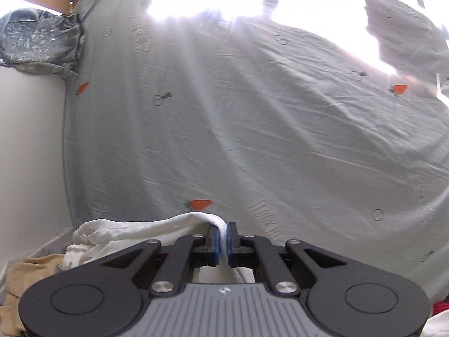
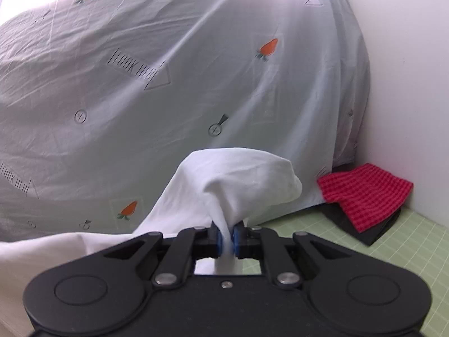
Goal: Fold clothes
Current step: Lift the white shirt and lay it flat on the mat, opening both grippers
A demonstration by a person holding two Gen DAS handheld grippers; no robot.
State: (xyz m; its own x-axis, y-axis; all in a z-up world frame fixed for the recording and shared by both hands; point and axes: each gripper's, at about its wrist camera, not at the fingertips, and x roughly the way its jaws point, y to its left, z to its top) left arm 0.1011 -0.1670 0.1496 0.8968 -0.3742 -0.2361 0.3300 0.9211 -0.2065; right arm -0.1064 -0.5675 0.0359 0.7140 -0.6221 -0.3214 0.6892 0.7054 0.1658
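My left gripper [image 1: 223, 238] is shut on a ribbed edge of a white garment [image 1: 126, 231], which bunches to the left of the jaws over the pale green bed sheet [image 1: 224, 126]. My right gripper [image 2: 228, 238] is shut on a bunched part of the white garment [image 2: 238, 177], which puffs up ahead of the blue pads and trails down to the left. The sheet [image 2: 140, 84] carries a carrot print.
A tan garment [image 1: 25, 278] lies at the lower left and a grey crumpled cloth [image 1: 39, 42] at the upper left. A red checked cloth [image 2: 364, 193] lies on a dark item on a green grid mat [image 2: 407, 252] beside a white wall [image 2: 407, 84].
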